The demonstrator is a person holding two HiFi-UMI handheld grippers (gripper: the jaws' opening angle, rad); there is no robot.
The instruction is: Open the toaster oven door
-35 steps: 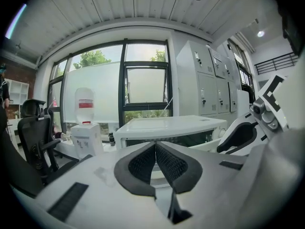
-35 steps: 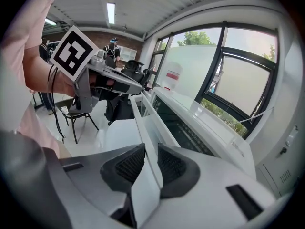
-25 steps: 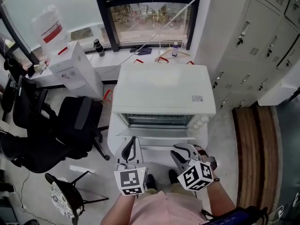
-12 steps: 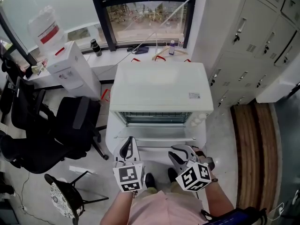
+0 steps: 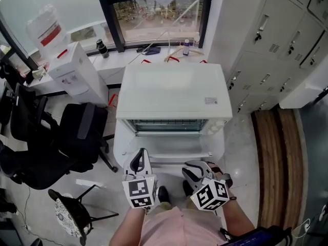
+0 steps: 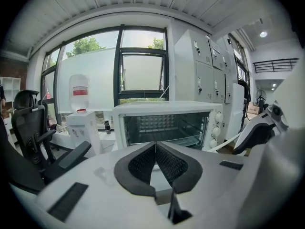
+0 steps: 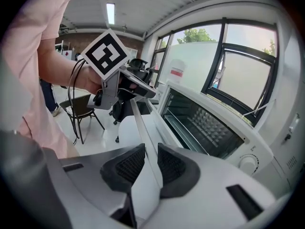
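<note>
A white toaster oven [image 5: 171,91] stands below a window, its door [image 5: 171,151] hinged down flat and the rack inside showing. My right gripper [image 5: 193,169] is at the door's front edge. In the right gripper view its jaws [image 7: 151,149] are shut on the door's white handle bar [image 7: 142,123], which runs up between the pads. My left gripper [image 5: 138,162] hovers at the door's left front, apart from it. In the left gripper view its pads [image 6: 155,147] meet with nothing between them, and the open oven [image 6: 167,123] lies straight ahead.
A black office chair [image 5: 77,132] and a water dispenser [image 5: 77,76] stand to the left of the oven. Grey lockers [image 5: 277,45] and a wooden bench [image 5: 279,163] are on the right. A small stool [image 5: 69,211] sits at the lower left.
Both grippers have drawn slightly back toward my body with the view shifting; the door stays open and the right gripper's hold on the handle is unchanged.
</note>
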